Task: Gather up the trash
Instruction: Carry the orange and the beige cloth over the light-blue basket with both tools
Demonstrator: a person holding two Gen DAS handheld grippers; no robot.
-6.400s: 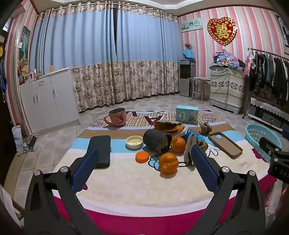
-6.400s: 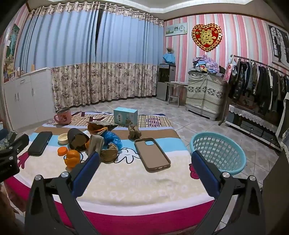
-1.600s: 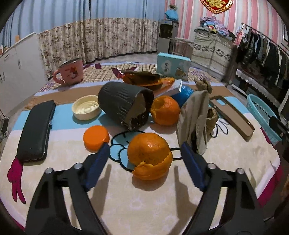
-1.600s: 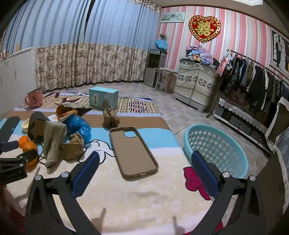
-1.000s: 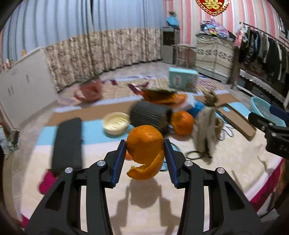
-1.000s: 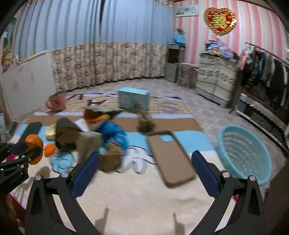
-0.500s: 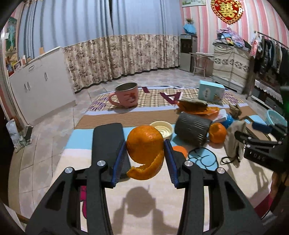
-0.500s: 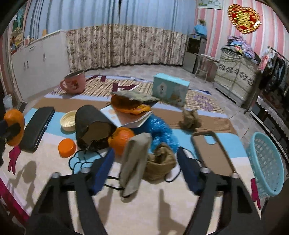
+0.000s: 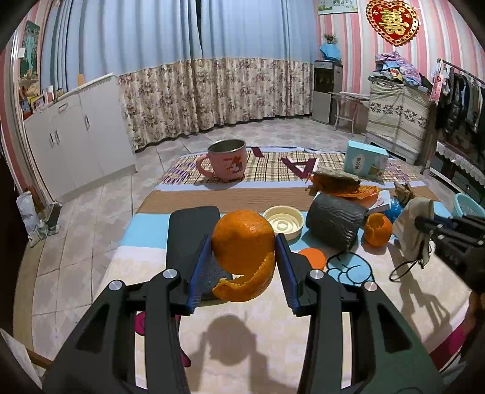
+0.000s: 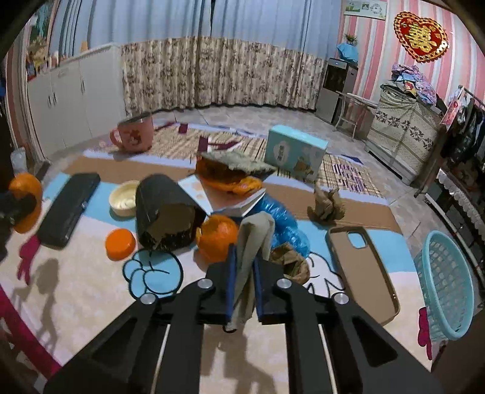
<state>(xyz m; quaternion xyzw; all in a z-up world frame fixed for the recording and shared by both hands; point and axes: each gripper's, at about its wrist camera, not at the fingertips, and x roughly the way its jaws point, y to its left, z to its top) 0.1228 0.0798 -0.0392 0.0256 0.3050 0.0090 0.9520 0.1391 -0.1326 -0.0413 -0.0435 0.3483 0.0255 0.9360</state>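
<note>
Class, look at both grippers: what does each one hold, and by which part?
The left gripper holds the partly peeled orange by its two sides. The right gripper, whose jaws have just been closing, pinches the beige cloth strip near its lower end.

A red heart ornament [image 9: 393, 21] on the striped wall at two o'clock bears a gold double-happiness character. The mat's [image 9: 272, 169] far end shows a maroon letter "A".
</note>
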